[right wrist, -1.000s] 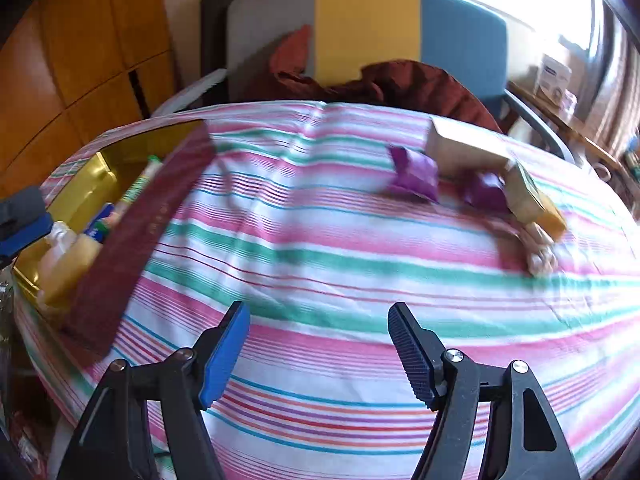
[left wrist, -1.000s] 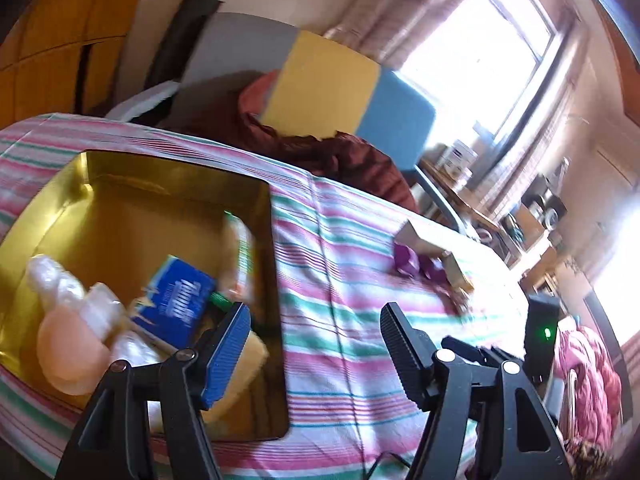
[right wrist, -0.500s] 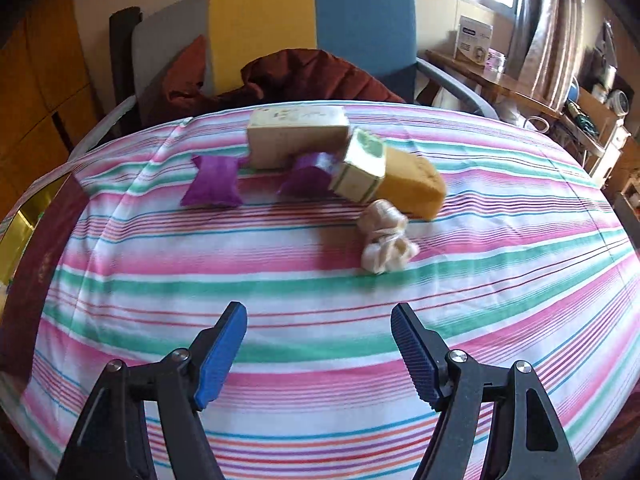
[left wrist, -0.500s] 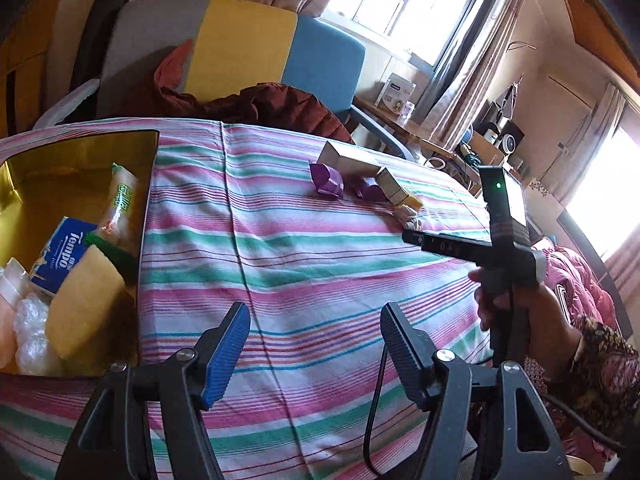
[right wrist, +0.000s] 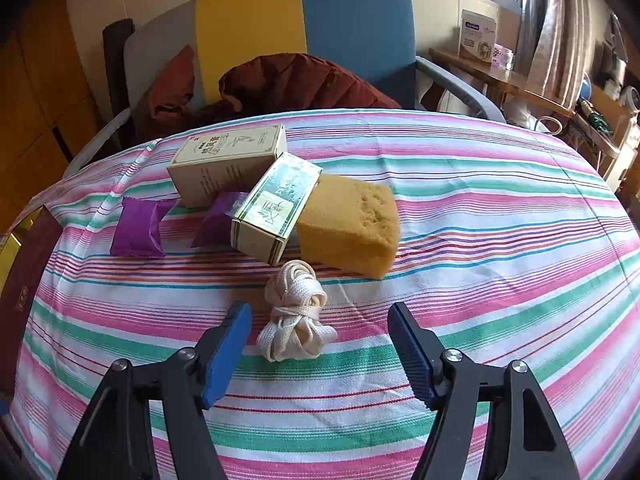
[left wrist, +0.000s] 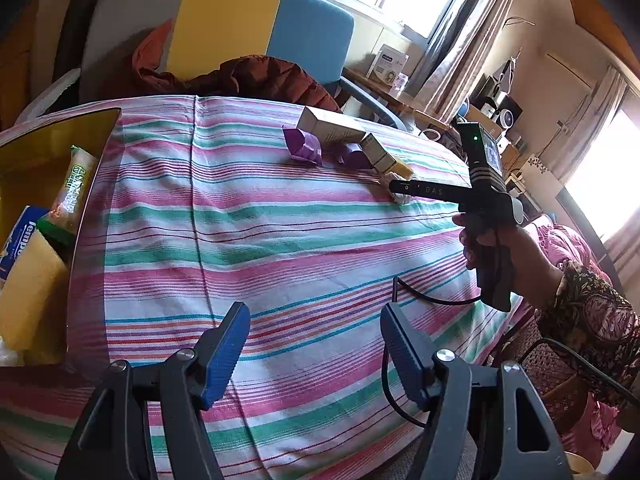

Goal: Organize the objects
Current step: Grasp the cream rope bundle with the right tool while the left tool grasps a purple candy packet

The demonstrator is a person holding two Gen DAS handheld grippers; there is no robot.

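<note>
While right gripper (right wrist: 318,354) closes around one cord bundle (right wrist: 296,312), left gripper (left wrist: 316,354) apart: two boxes (right wrist: 228,164), two pouches (right wrist: 138,226)

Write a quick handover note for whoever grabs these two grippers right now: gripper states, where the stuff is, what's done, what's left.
Right gripper: empty, jaws closing, the white cord bundle between its fingertips but not gripped.
Left gripper: open, empty, over bare striped cloth.
Done: gold box already holds a tissue pack, a snack packet and a yellow sponge.
Left on the cloth: cord bundle, orange sponge, two cartons, two purple sachets.
</note>
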